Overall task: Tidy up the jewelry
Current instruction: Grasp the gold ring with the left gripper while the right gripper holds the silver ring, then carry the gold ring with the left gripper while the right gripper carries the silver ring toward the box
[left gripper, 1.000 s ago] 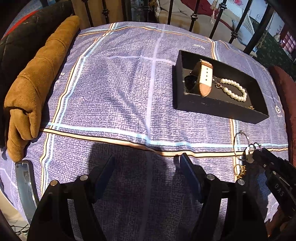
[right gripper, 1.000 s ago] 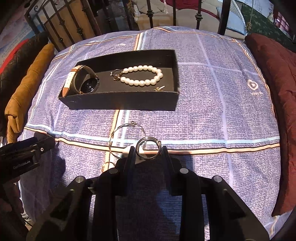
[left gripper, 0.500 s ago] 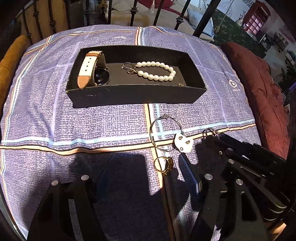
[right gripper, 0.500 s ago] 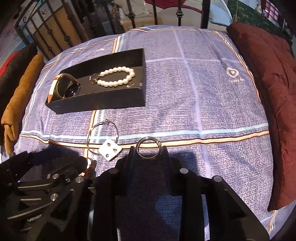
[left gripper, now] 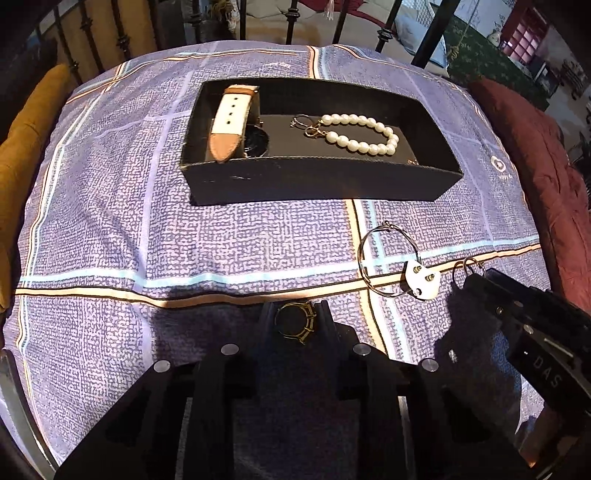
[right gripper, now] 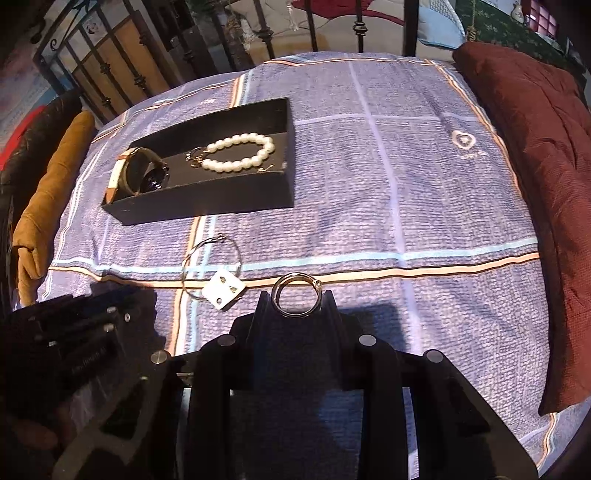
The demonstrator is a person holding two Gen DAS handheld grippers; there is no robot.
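My left gripper (left gripper: 295, 314) is shut on a gold ring (left gripper: 295, 322), held just above the cloth in front of the black tray (left gripper: 317, 184). My right gripper (right gripper: 297, 297) is shut on a silver ring (right gripper: 295, 299); it shows at the right in the left wrist view (left gripper: 466, 267). The tray (right gripper: 207, 203) holds a watch with a white and tan strap (left gripper: 231, 123), a pearl bracelet (left gripper: 364, 133) and a small clasp. Hoop earrings on a white card (left gripper: 421, 280) lie on the cloth between the grippers, also in the right wrist view (right gripper: 223, 288).
A blue patterned cloth (left gripper: 147, 229) covers the surface. A tan cushion (left gripper: 18, 177) lies along the left edge, a dark red one (right gripper: 535, 147) along the right. Iron bars (right gripper: 258, 33) stand behind. The left gripper's body shows at the lower left of the right wrist view (right gripper: 66, 343).
My left gripper swung right towards the tray and closed on the gold ring, lifting it off the cloth. The right gripper still holds the silver ring and has shifted slightly.
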